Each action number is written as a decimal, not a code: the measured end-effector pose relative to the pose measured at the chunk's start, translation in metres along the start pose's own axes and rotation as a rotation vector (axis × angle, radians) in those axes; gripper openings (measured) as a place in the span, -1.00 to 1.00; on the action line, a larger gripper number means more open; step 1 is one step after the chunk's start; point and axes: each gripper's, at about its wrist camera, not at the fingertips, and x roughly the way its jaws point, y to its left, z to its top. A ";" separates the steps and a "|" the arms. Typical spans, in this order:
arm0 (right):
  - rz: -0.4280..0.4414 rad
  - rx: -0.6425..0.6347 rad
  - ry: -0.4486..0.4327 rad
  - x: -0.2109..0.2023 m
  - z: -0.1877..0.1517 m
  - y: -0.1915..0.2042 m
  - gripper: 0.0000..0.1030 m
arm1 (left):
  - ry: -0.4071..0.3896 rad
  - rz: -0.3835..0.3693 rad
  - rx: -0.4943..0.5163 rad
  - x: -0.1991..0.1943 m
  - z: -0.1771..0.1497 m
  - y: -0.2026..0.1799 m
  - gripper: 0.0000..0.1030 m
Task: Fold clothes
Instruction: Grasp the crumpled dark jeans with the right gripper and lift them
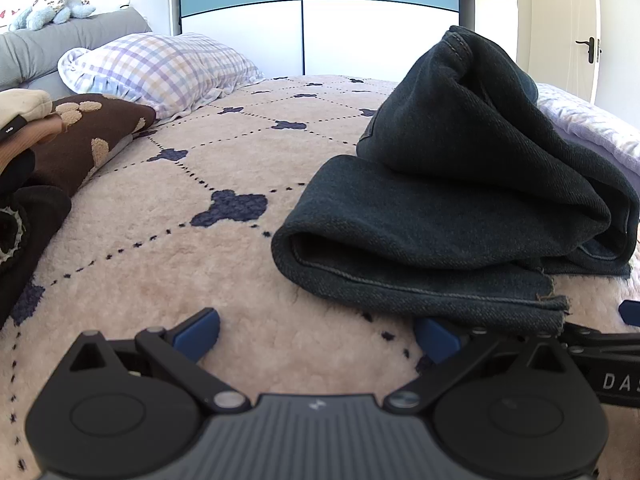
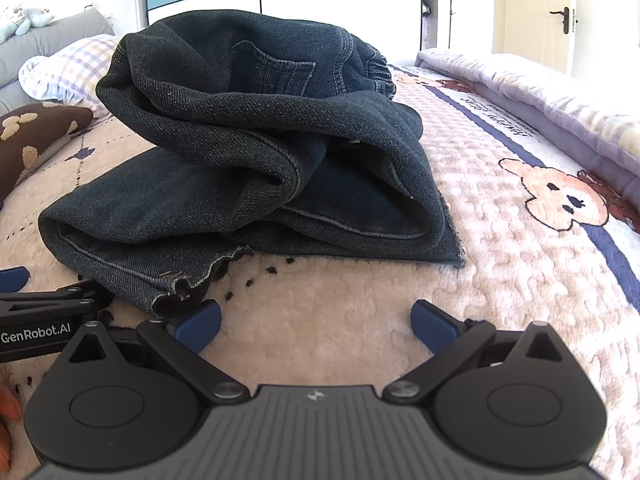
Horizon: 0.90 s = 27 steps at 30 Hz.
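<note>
Approach step before folding: dark jeans [image 2: 240,140] heaped on bed [image 2: 328,320], left gripper [image 1: 316,336] and right gripper [image 2: 316,324] fingers apart, empty; next, grasping frayed hems.

Dark blue denim jeans [image 2: 248,128]: coarse twill weave, matt, frayed hem. Cream bed blanket [image 1: 224,280]: fluffy fleece. Blue gripper fingers [image 2: 200,326]: smooth plastic.
</note>
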 end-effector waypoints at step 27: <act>0.236 0.151 -0.052 0.005 0.084 -0.076 -0.79 | -0.089 -0.148 0.172 -0.044 0.044 0.016 0.99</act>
